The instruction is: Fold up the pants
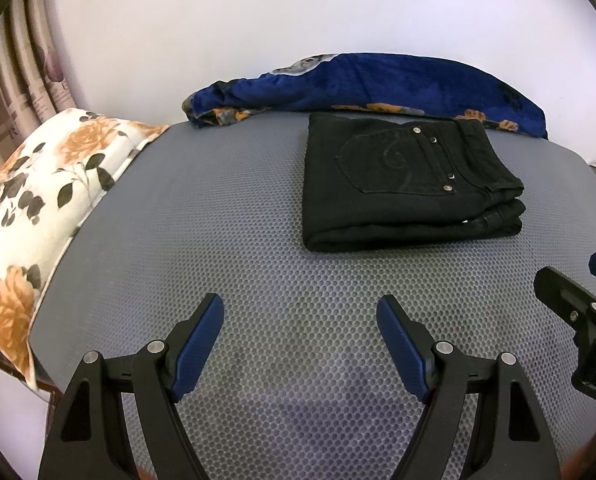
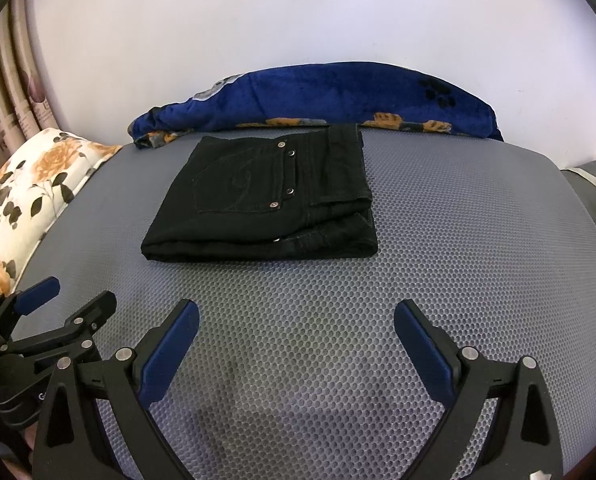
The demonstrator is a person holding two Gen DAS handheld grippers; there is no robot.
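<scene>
Pillow [image 1: 38,208] with orange flowers lies at the far left, half over the edge of the grey dotted mat [image 1: 234,248] that covers the bed. Just right of it we hold the left hand-held gripper [image 1: 299,312] low over bare mat, its jaws wide and empty. Further right, the black pants [image 1: 401,184] rest on the mat as a compact folded stack, back pocket up, their far edge close to a rumpled blue blanket [image 1: 361,80] along the wall. At the right we hold the right hand-held gripper [image 2: 296,320], jaws likewise wide with nothing between them, near the pants but apart from them.

We judge the fold to be essentially done, so the main risk is disturbing it. The layers at the right end sit slightly uneven; if we nudge or pinch only the top layer, the stack could slide open. Dragging it back could also snag the blanket.
</scene>
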